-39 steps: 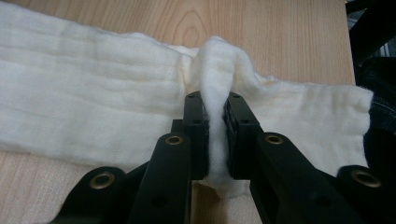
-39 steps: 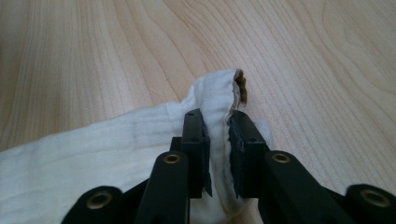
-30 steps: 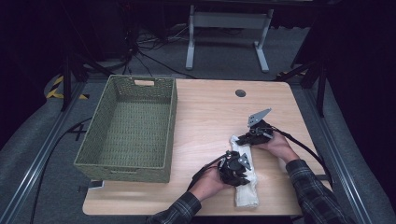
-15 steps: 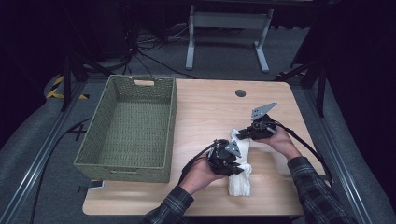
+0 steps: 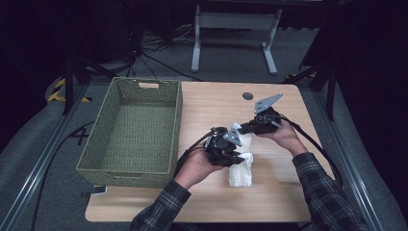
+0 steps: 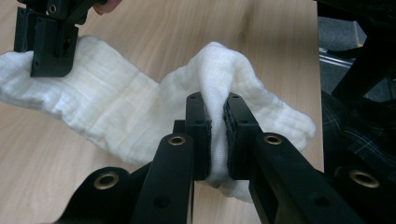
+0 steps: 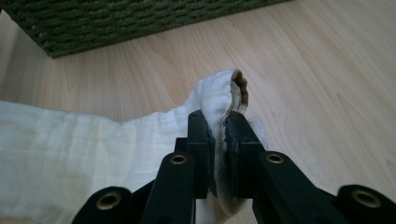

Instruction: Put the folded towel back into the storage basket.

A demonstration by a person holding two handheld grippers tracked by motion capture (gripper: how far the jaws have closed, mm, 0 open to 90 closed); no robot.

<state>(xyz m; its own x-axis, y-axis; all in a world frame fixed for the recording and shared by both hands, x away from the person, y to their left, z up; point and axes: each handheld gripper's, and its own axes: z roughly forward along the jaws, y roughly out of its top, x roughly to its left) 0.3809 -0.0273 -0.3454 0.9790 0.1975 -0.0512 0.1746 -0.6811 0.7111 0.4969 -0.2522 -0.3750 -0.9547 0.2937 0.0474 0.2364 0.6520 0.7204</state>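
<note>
White, ribbed cloth [image 5: 240, 166] lies on the pale wooden table [image 5: 269, 202], toward the near right of its middle, just right of the woven green basket [image 5: 130, 134]. In the high view it runs from about 12 o'clock, where one end is lifted, down to 6 o'clock, where the other end rests flat on the wood.

The left gripper [image 6: 215, 133] has its jaws pressed together on a raised fold of the cloth, which bulges up above the pads. The right gripper [image 7: 217, 140] likewise pinches a gathered edge at the cloth's far end, a brownish inner edge showing at the top of the fold. In the left gripper view the right gripper sits at 10 o'clock on the cloth's other end.

A hand grips each tool, plaid sleeves [image 5: 332, 197] coming in from 6 o'clock. The basket's near wall crosses the right gripper view at 11 o'clock.
</note>
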